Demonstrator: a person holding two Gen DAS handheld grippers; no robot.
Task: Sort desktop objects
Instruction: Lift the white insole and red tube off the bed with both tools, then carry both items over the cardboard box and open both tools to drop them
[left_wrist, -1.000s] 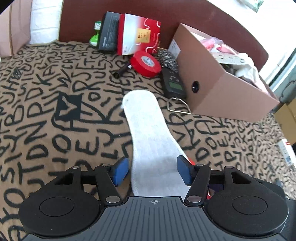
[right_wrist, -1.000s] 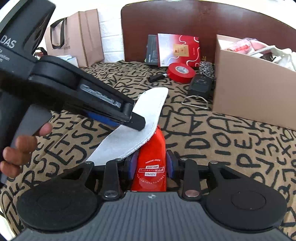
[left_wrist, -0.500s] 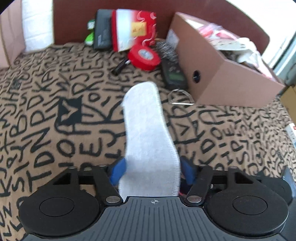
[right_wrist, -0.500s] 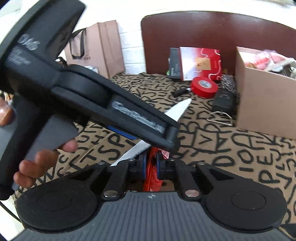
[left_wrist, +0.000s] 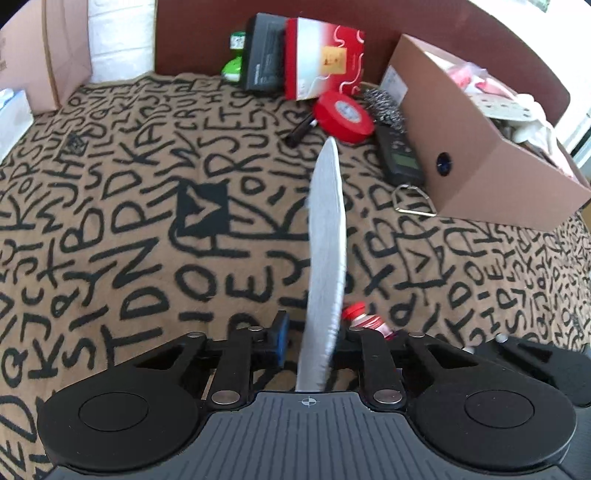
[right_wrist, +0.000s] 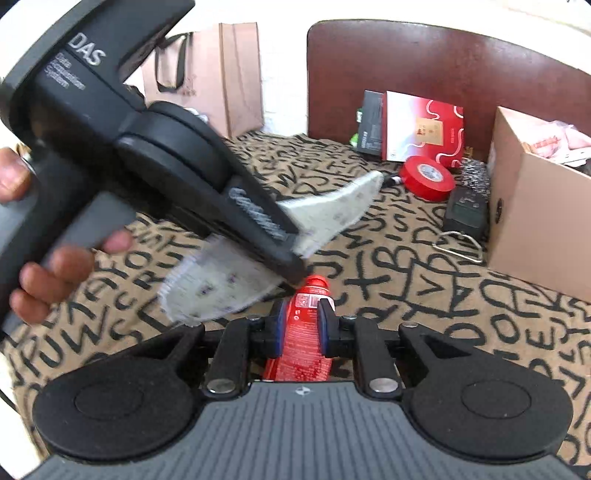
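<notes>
While the left gripper (left_wrist: 309, 341) pinches one white insole (left_wrist: 327, 236) on edge, lifted above the lettered blanket (left_wrist: 122, 206), the right gripper (right_wrist: 302, 328) is clamped on one red tube (right_wrist: 304, 343). Toward the blanket's far edge lie one red tape roll (left_wrist: 343, 116), one black remote (left_wrist: 399, 158) and one wire clip (left_wrist: 412, 201), beside one open cardboard box (left_wrist: 469, 147).

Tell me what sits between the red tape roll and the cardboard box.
In the left wrist view, a steel wool scourer and a dark handheld device with a small screen lie between the red tape roll and the cardboard box.
</notes>
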